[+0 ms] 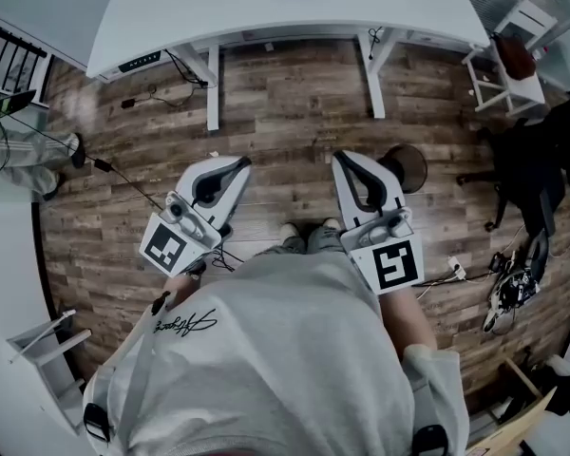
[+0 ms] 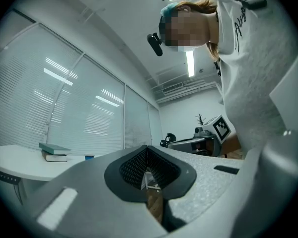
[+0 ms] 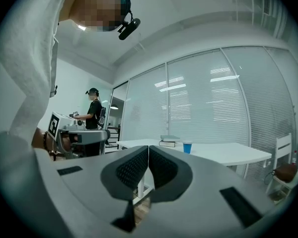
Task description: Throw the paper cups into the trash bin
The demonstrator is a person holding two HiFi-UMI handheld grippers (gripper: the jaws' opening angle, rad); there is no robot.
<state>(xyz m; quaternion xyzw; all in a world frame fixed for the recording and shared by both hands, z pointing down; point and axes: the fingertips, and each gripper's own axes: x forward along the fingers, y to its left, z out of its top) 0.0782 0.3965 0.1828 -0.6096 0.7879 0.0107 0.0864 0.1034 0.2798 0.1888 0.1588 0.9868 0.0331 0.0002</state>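
Well ahead of the left claw (image 2: pixel 148 148) and right claw (image 3: pixel 148 148), both closed on nothing, the only paper cup (image 3: pixel 187 147) I can find stands on the white counter (image 1: pixel 266 12). I judge this the approach: I should walk in, spread the right claw's jaws before arriving, then pinch the wall gently so it neither crushes nor tips. It looks small, blue and upright, just beside two stacked books (image 3: pixel 169 141).

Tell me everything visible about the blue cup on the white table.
The blue cup is small, plain and looks like paper, tapering toward its base. It stands upright on the white table, just right of a stack of two books and apart from them in the right gripper view. Only the table touches it.
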